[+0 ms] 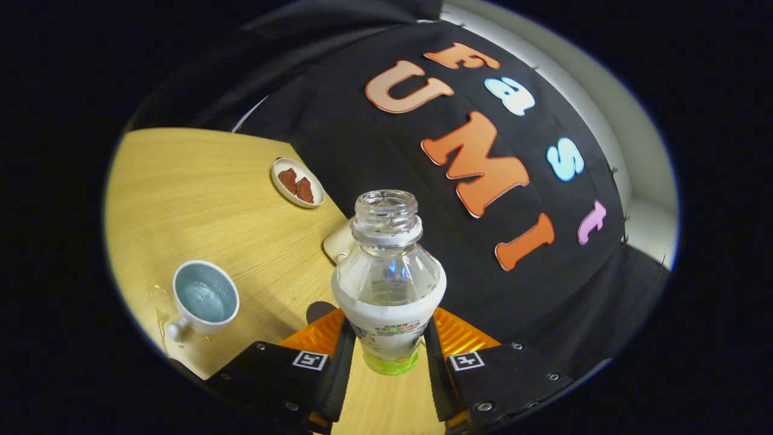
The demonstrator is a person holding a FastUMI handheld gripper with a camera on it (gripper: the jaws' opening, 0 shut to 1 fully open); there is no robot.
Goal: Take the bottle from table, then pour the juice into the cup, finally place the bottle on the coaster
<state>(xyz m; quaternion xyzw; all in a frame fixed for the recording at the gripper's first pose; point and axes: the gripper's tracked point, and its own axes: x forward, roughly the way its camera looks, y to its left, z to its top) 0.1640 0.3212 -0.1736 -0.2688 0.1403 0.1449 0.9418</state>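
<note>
A clear plastic bottle (388,272) with a white and green label and no cap stands upright between my fingers, lifted above the wooden table (199,193). My gripper (388,353) is shut on the bottle's lower body, one finger pressing each side. A white cup (204,297) with a handle sits on the table beyond my left finger, with pale liquid inside. A pale coaster (339,243) lies on the table just behind the bottle, partly hidden by it.
A small white dish (297,182) holding reddish-brown pieces rests farther back on the table, near the black cloth wall (483,254). A few wet drops lie on the wood beside the cup.
</note>
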